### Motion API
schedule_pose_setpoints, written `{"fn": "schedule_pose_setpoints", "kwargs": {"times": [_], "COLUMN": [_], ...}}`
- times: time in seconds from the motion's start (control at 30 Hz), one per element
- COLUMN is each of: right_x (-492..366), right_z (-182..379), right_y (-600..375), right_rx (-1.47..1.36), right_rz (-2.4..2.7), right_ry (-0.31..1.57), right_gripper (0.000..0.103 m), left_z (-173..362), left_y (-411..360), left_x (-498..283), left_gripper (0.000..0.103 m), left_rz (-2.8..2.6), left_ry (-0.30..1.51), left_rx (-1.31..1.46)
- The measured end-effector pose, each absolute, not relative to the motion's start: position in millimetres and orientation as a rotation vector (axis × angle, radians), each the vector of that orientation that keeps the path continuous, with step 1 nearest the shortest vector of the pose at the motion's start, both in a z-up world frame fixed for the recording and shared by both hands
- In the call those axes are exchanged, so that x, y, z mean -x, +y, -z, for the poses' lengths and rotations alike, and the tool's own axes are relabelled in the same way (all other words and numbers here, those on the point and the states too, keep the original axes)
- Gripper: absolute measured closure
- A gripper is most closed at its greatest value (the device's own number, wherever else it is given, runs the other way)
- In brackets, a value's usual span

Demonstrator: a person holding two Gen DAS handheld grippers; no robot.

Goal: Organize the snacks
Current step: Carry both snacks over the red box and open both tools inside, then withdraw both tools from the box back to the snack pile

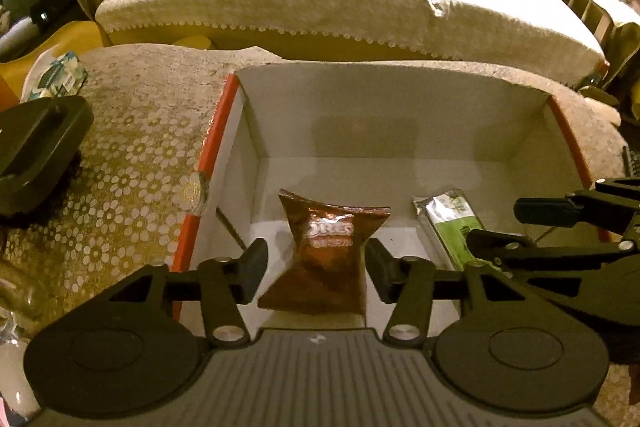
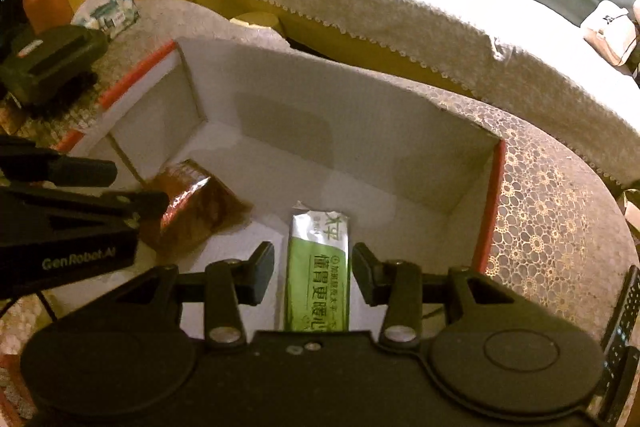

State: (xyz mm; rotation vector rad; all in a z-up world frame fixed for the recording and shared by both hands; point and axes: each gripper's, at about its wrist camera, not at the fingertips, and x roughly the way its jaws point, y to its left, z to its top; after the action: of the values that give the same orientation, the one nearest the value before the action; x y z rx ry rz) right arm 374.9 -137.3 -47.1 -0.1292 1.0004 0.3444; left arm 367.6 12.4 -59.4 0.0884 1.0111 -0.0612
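We find both grippers lowered into the white box (image 1: 400,115), which stands on a lace-covered table (image 1: 132,155). The left gripper (image 1: 316,267) stands part open around the brown Oreo pack (image 1: 326,251); its pads sit clear of the pack, which rests on the box floor. The right gripper (image 2: 312,271) straddles the green packet (image 2: 318,267), its pads just beside the wrapper's edges; we cannot tell whether they press on it. The two snacks lie side by side, apart.
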Motion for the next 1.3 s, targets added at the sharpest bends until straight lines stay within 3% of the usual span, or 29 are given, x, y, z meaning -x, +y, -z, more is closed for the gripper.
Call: {"fn": "schedule_pose_setpoints", "kwargs": {"times": [0.1, 0.23, 0.73, 0.87, 1.3], "right_x": [-365.3, -349.7, -290.2, -272.1, -208.6], "right_z": [33.6, 17.4, -28.0, -36.7, -46.9], "right_y": [-142.7, -147.9, -162.9, -167.4, -182.5], "right_rx": [0.098, 0.082, 0.039, 0.028, 0.000], "right_rz": [-0.360, -0.367, -0.380, -0.376, -0.438], "right_ry": [0.980, 0.948, 0.884, 0.873, 0.862], "right_gripper": [0.058, 0.045, 0.041, 0.026, 0.018], "left_z": [50.5, 35.2, -20.8, -30.6, -34.8], "left_y": [15.4, 15.4, 8.5, 8.0, 10.1], "left_x": [-357.3, -341.3, -277.1, -259.0, -190.5], "left_gripper": [0.048, 0.046, 0.036, 0.029, 0.018], "left_rz": [0.064, 0.070, 0.096, 0.099, 0.130], "left_ry": [0.998, 0.974, 0.868, 0.845, 0.815], "left_rx": [-0.077, -0.070, -0.073, -0.078, -0.047]}}
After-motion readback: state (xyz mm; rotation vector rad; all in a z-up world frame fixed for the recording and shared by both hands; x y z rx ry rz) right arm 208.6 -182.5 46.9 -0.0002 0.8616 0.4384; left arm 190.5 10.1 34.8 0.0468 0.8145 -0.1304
